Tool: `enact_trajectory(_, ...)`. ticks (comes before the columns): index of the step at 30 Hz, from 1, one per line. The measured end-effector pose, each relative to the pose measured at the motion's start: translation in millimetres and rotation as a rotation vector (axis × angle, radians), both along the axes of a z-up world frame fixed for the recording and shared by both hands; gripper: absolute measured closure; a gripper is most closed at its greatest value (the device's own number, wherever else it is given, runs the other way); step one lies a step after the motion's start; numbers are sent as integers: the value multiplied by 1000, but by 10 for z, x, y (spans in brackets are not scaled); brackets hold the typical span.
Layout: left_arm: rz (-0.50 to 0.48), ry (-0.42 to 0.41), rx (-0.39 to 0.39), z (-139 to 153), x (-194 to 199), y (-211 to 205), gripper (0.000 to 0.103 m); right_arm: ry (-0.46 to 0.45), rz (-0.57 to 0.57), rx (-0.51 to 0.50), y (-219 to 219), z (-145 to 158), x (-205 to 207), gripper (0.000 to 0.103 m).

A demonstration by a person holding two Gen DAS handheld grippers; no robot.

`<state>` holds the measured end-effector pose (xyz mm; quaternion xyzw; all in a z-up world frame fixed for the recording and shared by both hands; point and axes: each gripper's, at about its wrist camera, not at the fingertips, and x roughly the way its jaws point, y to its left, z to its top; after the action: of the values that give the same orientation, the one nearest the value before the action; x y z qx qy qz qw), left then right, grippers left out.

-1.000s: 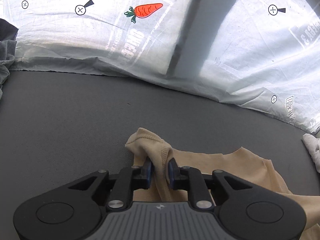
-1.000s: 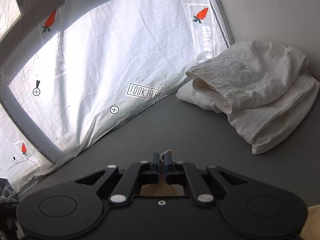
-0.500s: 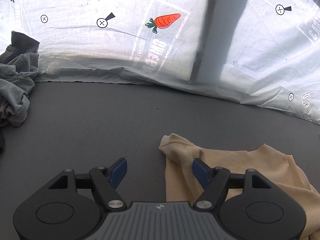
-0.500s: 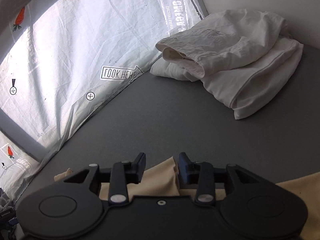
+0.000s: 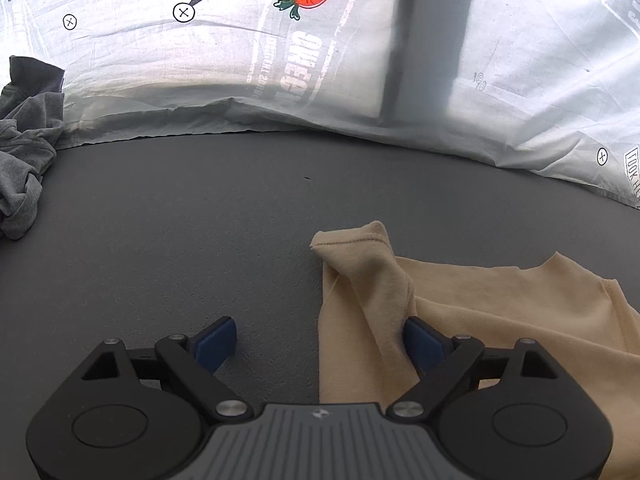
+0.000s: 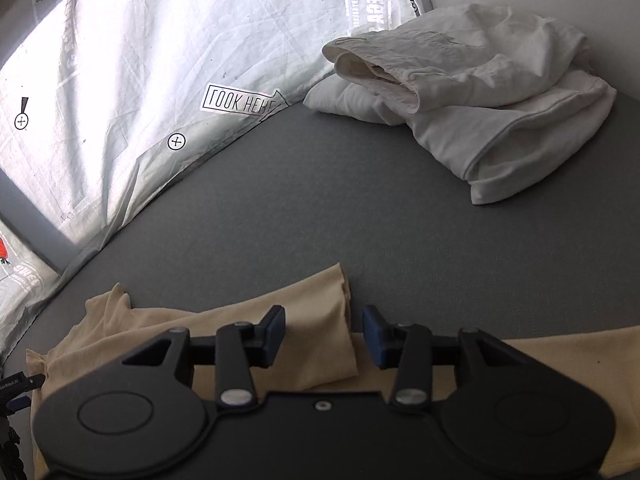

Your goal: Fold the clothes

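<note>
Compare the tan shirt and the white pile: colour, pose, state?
The tan shirt is beige; the white pile is off-white. The shirt lies low and spread on the mat by both grippers; the pile is stacked and bulky at the far corner. The shirt looks mid-fold; the pile looks folded. Both rest on the mat, ungripped.

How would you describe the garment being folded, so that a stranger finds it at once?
On the dark grey table, look at the near edge, under both tools. The beige shirt lies spread flat there; its tan colour sets it apart from the crumpled grey garment and the white pile.
</note>
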<state>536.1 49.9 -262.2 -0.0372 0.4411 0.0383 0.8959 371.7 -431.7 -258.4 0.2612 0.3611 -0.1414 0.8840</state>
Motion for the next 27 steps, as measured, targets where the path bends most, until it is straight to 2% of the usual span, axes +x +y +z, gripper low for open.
enact_trajectory(5,22,23,-27,45,-11,57,12,0,-21,35,-69,-73,77,54)
enact_trajectory(7,42,26,-49,105,-92,94,12,-6,-36,44,-82,-77,79,64)
enact_trajectory(8,50,23,-60,143,-151,112,12,-6,-44,52,-93,-80,79,80)
enact_trajectory(9,55,17,-65,176,-214,122,12,-8,-45,67,-105,-84,74,88)
enact_trajectory(11,70,11,-86,263,-442,131,12,-27,-51,87,-112,-66,33,92)
enact_trajectory(13,61,12,-95,315,-669,127,12,-55,-56,103,-108,-34,-24,93)
enact_trajectory(16,28,33,-54,344,-1086,84,12,-109,-44,129,-72,44,-124,94)
enact_trajectory(18,14,64,-26,320,-1376,58,12,-138,-29,161,-27,90,-180,97)
enact_trajectory(20,21,98,-37,264,-1638,62,12,-168,-11,195,27,134,-232,97)
enact_trajectory(23,48,150,-49,160,-1938,43,11,-198,29,244,148,182,-299,99)
enact_trajectory(24,36,132,-33,167,-2010,11,10,-207,45,264,200,196,-324,100)
enact_trajectory(27,9,147,-4,163,-2161,-50,7,-230,99,351,392,207,-411,102)
